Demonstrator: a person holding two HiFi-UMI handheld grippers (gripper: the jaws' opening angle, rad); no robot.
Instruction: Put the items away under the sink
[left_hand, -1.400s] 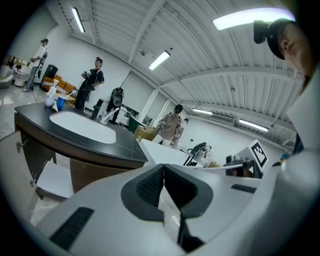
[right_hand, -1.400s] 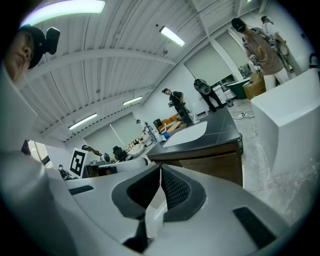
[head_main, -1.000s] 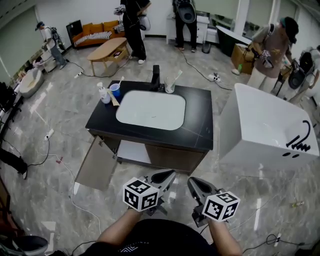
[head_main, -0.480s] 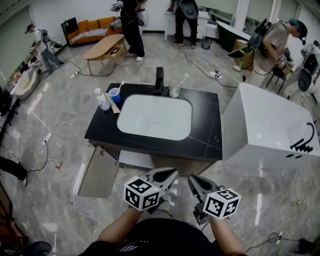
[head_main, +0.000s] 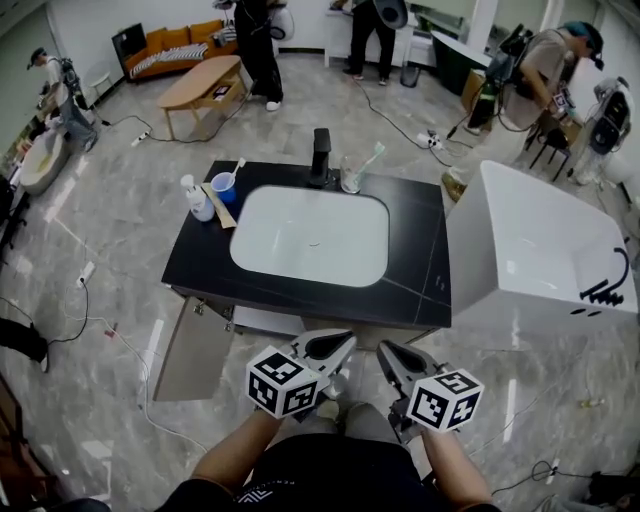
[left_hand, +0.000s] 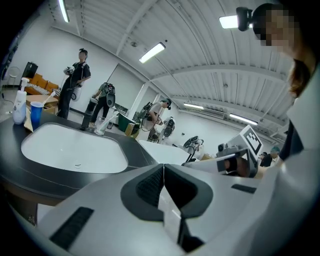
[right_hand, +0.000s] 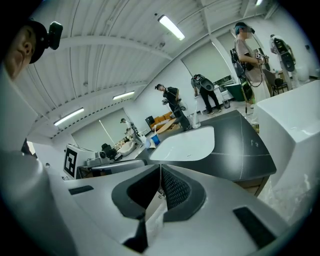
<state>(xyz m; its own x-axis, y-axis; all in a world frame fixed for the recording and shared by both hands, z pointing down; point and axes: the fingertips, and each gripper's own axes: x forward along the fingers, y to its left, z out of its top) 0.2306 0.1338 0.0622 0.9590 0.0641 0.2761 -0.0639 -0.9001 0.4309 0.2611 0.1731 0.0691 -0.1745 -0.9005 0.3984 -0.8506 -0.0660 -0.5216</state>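
Left gripper (head_main: 338, 345): low in the head view, just short of the table's front edge; fingers (left_hand: 142, 187) pressed together, nothing between them.
Right gripper (head_main: 385, 350): just beside the left one, tips apart from it by a narrow gap; fingers (right_hand: 175, 190) likewise pressed together and empty.
Cabinet door (head_main: 190, 348): swung open at the front left corner, leaning out over the floor to the left of the left gripper.
Under-sink opening (head_main: 265, 320): pale shelf showing behind the open door, directly ahead of the left gripper; closed brown panel to its right.
Floor (head_main: 100, 290): grey tile, wide and open left of the table, crossed by a white cable (head_main: 140, 370) that passes near the door's outer edge.
Table (head_main: 420, 265): black top, square-edged, bare along the front and right sides.
Basin (head_main: 310, 235): white, rounded, sunk into the middle of the table.
Bathtub (head_main: 540, 260): white, just beside the table's right edge; only a narrow gap between them.
White bottle (head_main: 198, 200): upright at the back left corner of the table, close to the left edge.
Blue cup (head_main: 224, 186): upright just beside the bottle, a stick standing in it.
Faucet (head_main: 321, 155): black, at the back edge behind the basin.
Glass (head_main: 350, 178): clear, right of the faucet, holding a toothbrush.
Far room: open tile beyond the table, then a wooden coffee table (head_main: 205, 88), an orange sofa (head_main: 180, 45) and several people standing along the back.
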